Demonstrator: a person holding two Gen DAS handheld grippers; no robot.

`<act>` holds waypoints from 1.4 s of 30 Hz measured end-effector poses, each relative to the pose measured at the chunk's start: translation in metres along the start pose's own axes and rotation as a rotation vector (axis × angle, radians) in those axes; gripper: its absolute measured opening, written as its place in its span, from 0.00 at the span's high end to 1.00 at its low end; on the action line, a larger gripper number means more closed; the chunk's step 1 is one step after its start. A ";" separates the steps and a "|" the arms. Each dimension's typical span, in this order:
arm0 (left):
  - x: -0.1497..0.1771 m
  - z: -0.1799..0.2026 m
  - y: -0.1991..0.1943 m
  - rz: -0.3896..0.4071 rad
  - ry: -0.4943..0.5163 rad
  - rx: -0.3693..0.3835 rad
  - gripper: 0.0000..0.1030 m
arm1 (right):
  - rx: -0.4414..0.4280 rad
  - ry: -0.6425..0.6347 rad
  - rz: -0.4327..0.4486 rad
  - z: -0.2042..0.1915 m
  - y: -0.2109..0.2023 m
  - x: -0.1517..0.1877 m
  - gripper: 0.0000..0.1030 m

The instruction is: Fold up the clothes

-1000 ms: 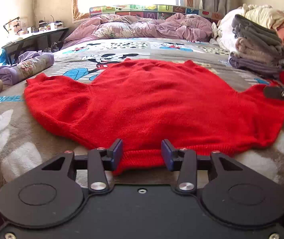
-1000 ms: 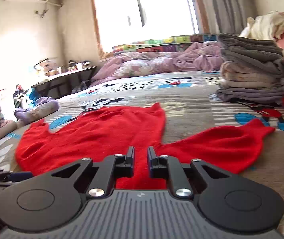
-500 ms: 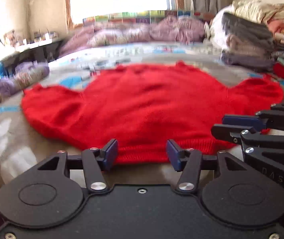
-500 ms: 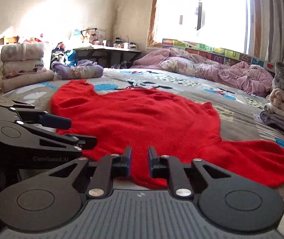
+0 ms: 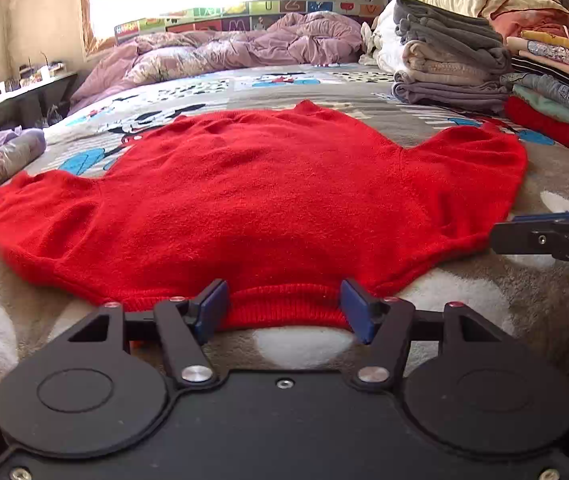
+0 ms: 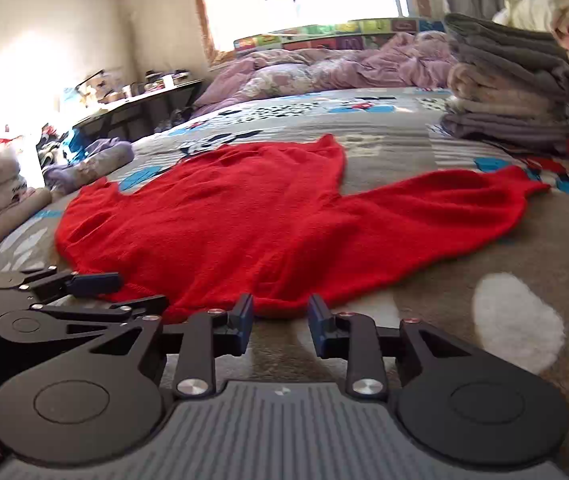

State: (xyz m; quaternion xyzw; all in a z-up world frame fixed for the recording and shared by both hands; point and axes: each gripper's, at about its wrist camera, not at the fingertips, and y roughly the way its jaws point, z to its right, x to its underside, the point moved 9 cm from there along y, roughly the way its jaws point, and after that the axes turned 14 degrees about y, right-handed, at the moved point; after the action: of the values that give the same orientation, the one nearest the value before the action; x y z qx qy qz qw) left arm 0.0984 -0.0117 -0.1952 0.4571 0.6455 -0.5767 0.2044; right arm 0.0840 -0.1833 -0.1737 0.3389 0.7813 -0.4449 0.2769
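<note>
- Left wrist view: my left gripper (image 5: 284,306) has just been opening; its jaws stand wide either side of the ribbed hem of the red sweater (image 5: 268,192), gripping nothing. The sweater lies spread flat on the bed (image 5: 484,292), sleeves out.
- Right wrist view: my right gripper (image 6: 280,322) has just been opening too, part open and empty, just short of the hem. The knit looks soft, light and floppy; I judge the hem corners the best hold.

I see a red sweater (image 5: 260,196) of fuzzy, matt knit with a ribbed hem, lying on a plush fleece blanket (image 5: 484,292). My tongs (image 5: 284,306) look matt black plastic with shiny metal screws.
</note>
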 end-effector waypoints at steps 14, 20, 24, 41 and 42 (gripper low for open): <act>-0.112 0.159 0.030 0.077 0.512 0.197 0.41 | 0.106 0.837 0.253 0.182 -0.038 -0.034 0.62; -0.128 0.232 0.074 0.051 0.691 0.179 0.54 | 0.121 0.954 0.350 0.217 -0.054 -0.038 0.62; -0.146 0.258 0.100 0.032 0.759 0.121 0.58 | 0.127 1.026 0.394 0.238 -0.063 -0.036 0.62; -0.226 0.218 0.136 -0.066 0.622 0.164 0.91 | 0.077 0.705 0.338 0.166 -0.054 -0.053 0.52; -0.233 0.207 0.131 -0.058 0.575 0.183 0.91 | 0.050 0.623 0.310 0.146 -0.046 -0.055 0.50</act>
State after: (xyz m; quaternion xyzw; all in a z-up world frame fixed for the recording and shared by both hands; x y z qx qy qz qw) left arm 0.2686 -0.2983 -0.1357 0.5995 0.6350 -0.4851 -0.0455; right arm 0.1011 -0.3453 -0.1756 0.5798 0.7565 -0.2917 0.0810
